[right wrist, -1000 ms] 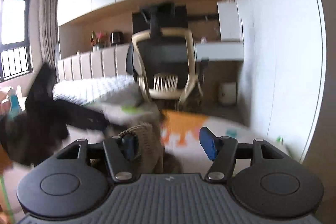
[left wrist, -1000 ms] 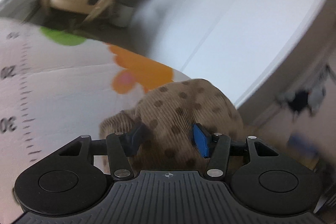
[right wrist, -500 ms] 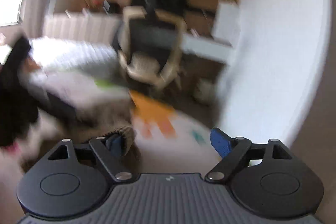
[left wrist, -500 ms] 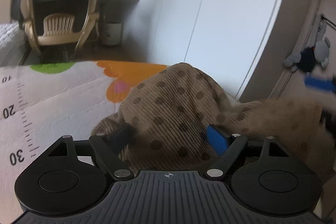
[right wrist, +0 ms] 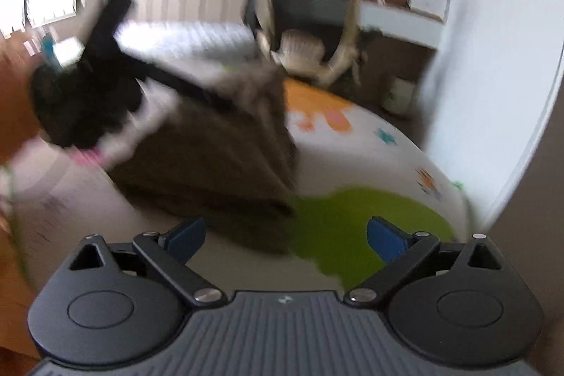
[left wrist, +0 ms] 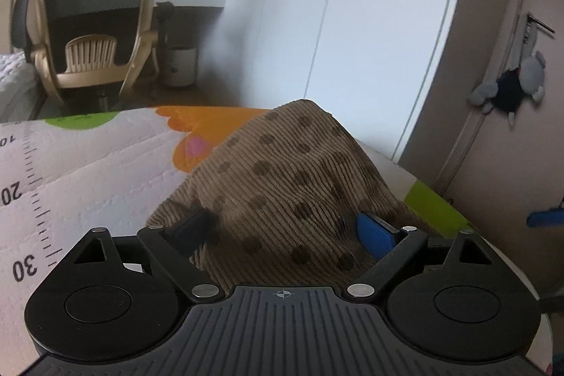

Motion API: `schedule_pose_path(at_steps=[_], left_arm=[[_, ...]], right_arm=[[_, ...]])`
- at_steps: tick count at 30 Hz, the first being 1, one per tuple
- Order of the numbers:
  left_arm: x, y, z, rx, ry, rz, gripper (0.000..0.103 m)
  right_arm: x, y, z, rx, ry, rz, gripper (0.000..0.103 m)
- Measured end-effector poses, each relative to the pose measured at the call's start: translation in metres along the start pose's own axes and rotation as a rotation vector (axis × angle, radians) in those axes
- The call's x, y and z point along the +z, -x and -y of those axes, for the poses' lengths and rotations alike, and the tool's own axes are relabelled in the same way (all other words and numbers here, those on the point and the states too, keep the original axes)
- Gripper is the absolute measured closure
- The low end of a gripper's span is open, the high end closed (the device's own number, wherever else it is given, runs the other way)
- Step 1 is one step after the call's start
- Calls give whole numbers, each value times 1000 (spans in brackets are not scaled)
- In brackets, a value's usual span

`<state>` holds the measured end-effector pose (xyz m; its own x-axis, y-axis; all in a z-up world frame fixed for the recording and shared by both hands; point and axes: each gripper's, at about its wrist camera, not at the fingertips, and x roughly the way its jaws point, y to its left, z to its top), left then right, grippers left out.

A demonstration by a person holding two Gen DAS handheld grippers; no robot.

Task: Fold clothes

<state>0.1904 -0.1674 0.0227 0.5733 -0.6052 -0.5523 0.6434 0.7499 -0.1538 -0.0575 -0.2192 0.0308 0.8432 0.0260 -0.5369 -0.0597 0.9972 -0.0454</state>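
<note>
A: Where is the garment right now?

B: The brown dotted corduroy garment (left wrist: 282,185) lies heaped on the printed play mat (left wrist: 88,171), its near edge running in between the fingers of the left gripper (left wrist: 287,235). Those fingers have just been opening and now stand wide; the cloth sits between them, but the blue pads do not look to be pressing on it, so I read it as let go.

A: And the other hand?

B: The right gripper (right wrist: 285,238) has also just been opening. Its fingers are spread wide with nothing between them, only the green patch of the mat below. The view is blurred, but the same brown garment (right wrist: 218,157) shows ahead, apart from the fingers, with the left gripper (right wrist: 88,87) as a dark shape beyond it.

A: What could go wrong from here?

B: My guess is that the heap is the trouble. The cloth stands up in a peak rather than lying flat, so it may slump and spoil the fold. The left fingers sit so close in the fabric that a pull-back could snag the ribbing and drag the whole piece.

A: Any baskets or bins holding clothes?

B: None that I can make out.
</note>
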Motion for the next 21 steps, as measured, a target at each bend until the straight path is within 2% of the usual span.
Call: schedule_pose_path(at_steps=[2,4,6,9,13,14,16,17,19,20,21], left_arm=[[-3,-1,6,15,-20,8,8],[-5,-2,14,35,-43,18,7],[-9,-2,24,50,-97,22,6],[-13,3,34,57,-173,19,6],[-13,32,6,-62,-130,-38,5],[-14,39,-5,-88,-97,-51,5],[-16,51,-40,-125,40,-73,5],[-18,54,-57,-126,113,-77,5],[-21,49,-92,-81,304,-73,5],[-23,44,-108,-83,409,-74,5],[-25,37,-120,-135,514,-76,5]], right_arm=[[14,7,8,42,-72,112,0],[46,-1,18,39,-139,195,0],[84,-27,20,-41,-153,201,0],[130,-91,11,-58,-86,192,0],[131,-183,-9,-68,2,-34,0],[116,-191,-13,-112,61,-56,0],[88,-199,-15,-199,144,-79,0],[79,-197,-9,-213,100,-88,0],[63,-194,3,-222,29,-100,0],[57,-193,7,-217,7,-102,0],[51,-192,11,-213,-15,-104,0]])
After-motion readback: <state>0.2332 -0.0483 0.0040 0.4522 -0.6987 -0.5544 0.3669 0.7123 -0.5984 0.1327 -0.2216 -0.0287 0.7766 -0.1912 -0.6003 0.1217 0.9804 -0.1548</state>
